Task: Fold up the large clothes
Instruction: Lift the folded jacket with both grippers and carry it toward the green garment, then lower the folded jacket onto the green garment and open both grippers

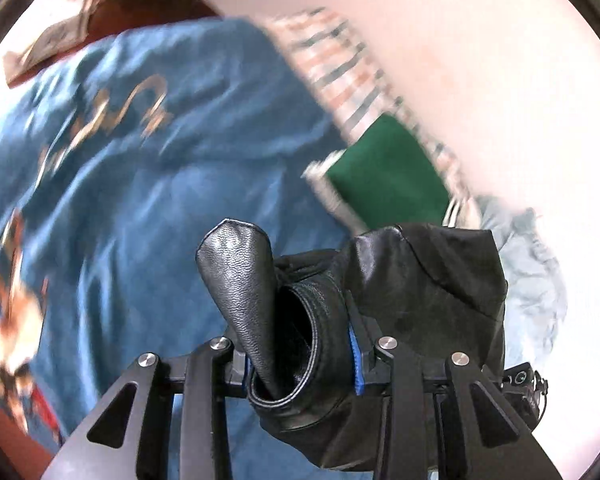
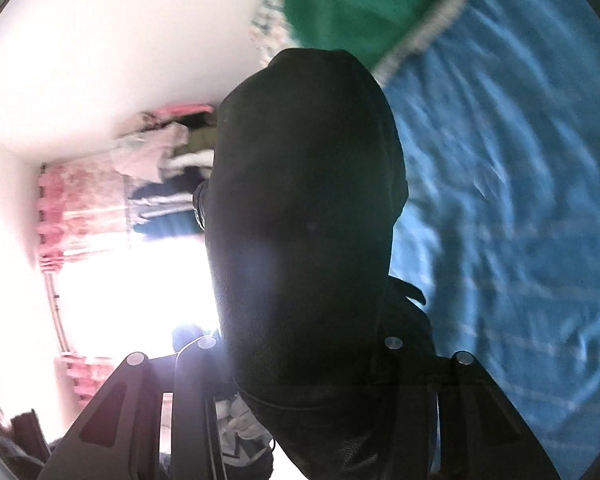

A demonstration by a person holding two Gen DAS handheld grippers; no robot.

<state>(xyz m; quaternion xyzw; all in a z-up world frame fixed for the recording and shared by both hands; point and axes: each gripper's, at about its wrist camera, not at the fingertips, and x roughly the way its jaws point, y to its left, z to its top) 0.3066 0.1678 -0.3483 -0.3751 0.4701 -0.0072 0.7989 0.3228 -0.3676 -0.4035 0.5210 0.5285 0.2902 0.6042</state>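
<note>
A black leather garment (image 1: 404, 280) hangs bunched in my left gripper (image 1: 300, 344), which is shut on it; a stitched cuff or collar opening sits between the fingers, held above a blue bedspread (image 1: 148, 184). In the right wrist view the same black leather garment (image 2: 300, 200) fills the centre and drapes over my right gripper (image 2: 300, 360), which is shut on it; its fingertips are hidden by the leather. Both views are motion-blurred.
A green garment (image 1: 384, 168) with white striped trim lies on a plaid cloth (image 1: 340, 72) beside the pale wall; it also shows in the right wrist view (image 2: 352, 4). Pale blue cloth (image 1: 532, 272) lies at right. A clothes pile (image 2: 168, 168) and bright window (image 2: 132, 272) are at left.
</note>
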